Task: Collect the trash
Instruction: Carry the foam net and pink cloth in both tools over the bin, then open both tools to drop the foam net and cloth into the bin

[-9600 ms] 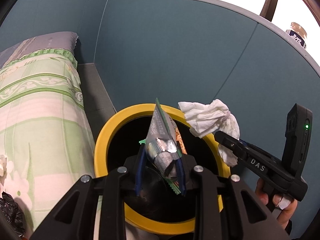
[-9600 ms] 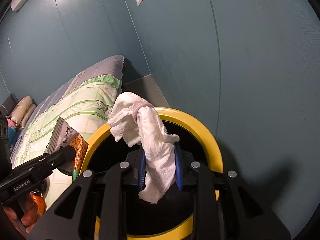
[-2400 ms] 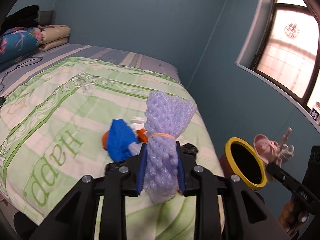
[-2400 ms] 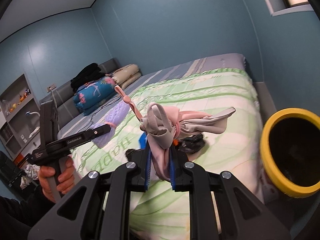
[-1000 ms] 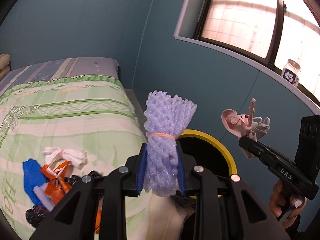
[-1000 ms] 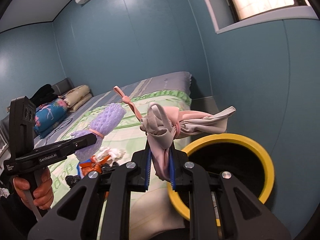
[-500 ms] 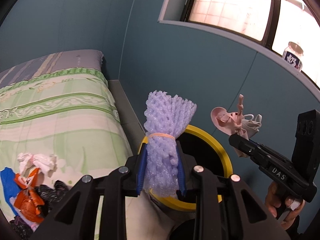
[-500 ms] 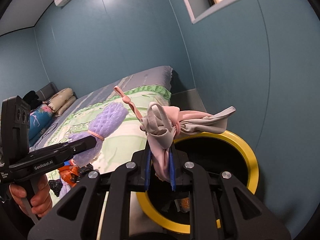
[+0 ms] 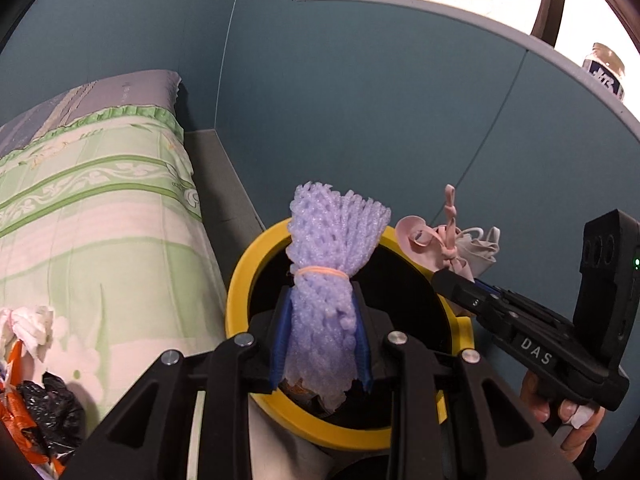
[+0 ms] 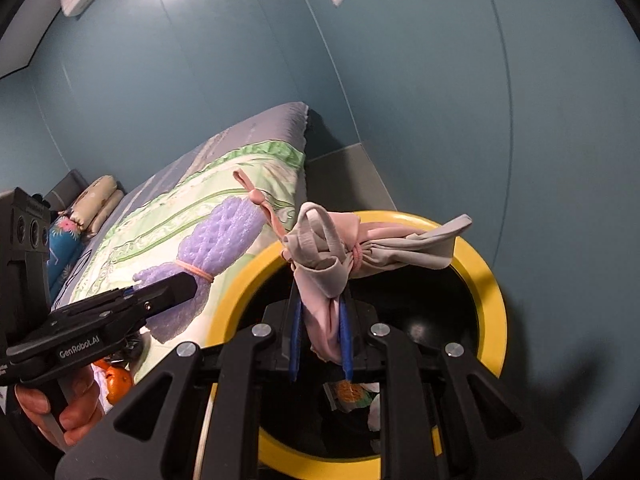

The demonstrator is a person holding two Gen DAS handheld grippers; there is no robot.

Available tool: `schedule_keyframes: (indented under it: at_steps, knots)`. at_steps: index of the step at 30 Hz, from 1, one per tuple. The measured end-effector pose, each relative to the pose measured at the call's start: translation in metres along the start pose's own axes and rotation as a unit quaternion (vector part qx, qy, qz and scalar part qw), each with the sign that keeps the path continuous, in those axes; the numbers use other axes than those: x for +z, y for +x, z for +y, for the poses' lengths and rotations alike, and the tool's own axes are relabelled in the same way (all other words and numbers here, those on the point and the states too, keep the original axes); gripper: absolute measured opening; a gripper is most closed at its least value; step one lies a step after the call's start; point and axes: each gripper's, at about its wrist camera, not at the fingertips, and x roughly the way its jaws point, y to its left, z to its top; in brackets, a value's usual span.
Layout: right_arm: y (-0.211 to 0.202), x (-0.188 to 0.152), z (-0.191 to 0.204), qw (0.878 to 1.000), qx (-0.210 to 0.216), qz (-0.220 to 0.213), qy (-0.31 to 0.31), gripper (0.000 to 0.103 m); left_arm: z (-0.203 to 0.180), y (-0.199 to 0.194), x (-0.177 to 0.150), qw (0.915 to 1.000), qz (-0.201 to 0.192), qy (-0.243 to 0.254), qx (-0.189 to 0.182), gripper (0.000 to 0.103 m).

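My left gripper [image 9: 322, 344] is shut on a purple foam net bundle [image 9: 330, 256] tied with an orange rubber band, held over the yellow-rimmed trash bin [image 9: 240, 288]. My right gripper [image 10: 322, 340] is shut on a pink and grey cloth bundle [image 10: 332, 256] with a pink band, held over the same bin [image 10: 494, 288]. The cloth bundle [image 9: 436, 246] shows at the bin's far right rim in the left wrist view. The foam bundle [image 10: 212, 256] shows left of the bin in the right wrist view. Wrappers [image 10: 350, 394] lie inside the bin.
A green-patterned bed [image 9: 92, 216] lies left of the bin, with white tissue [image 9: 28, 324], orange wrapper [image 9: 16, 412] and a black bag [image 9: 56, 412] at its near edge. Blue walls stand behind and right. A jar [image 9: 604, 66] sits on the window ledge.
Both grippers have swung from the bed to the bin and come closer, each still holding its bundle. The bin now fills the lower middle of both views.
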Motion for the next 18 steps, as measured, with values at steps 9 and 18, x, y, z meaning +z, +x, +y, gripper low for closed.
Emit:
schedule_keyframes:
  at_steps: [9,18]
  knots:
    - [0.013,0.002,-0.008,1.0,-0.01,0.002,0.025,0.037,0.007,0.014,-0.004,0.9998,0.004,-0.02,0.0,0.048]
    - [0.003,0.001,-0.012,0.999,-0.018,-0.008,0.025,0.037,0.025,0.006,-0.003,0.9993,-0.003,-0.038,0.001,0.048]
